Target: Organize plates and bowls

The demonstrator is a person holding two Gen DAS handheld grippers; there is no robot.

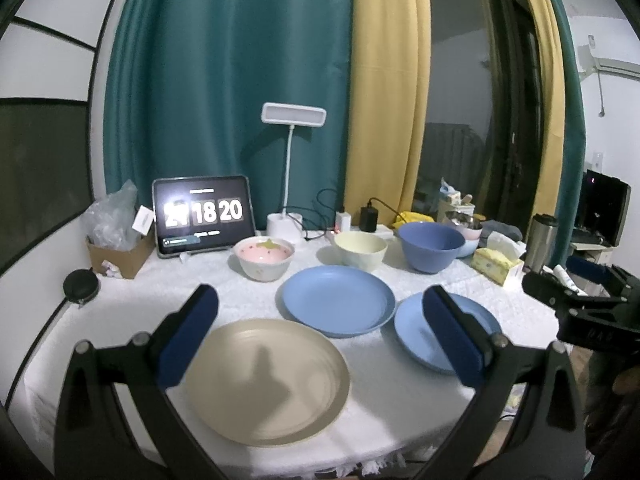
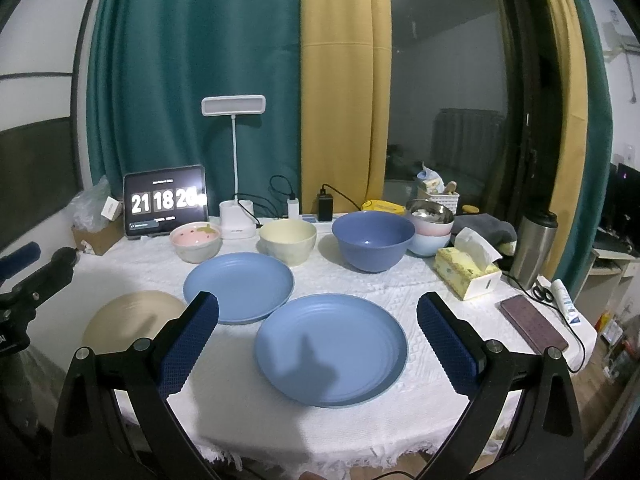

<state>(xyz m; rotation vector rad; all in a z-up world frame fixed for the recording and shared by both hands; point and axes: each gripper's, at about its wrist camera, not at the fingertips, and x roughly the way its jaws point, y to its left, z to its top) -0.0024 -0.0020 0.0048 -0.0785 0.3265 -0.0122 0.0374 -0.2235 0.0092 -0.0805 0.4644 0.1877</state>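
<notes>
Progress: I see nothing stacked | left gripper spread wide, empty, beige plate between its fingers | right gripper likewise released over blue plate | bowls beyond, untouched

A lived-in room of a home, with a table under a white textured cloth set against the window. Teal and yellow curtains hang to the table's far edge; beside them dark glass reflects the room. An air conditioner is mounted high on the right wall. Household clutter lines the back of the table: a tablet showing a clock, a white desk lamp, chargers with cables, a tissue box, a steel flask, a phone. Everyday plates and bowls stand on the cloth.
</notes>
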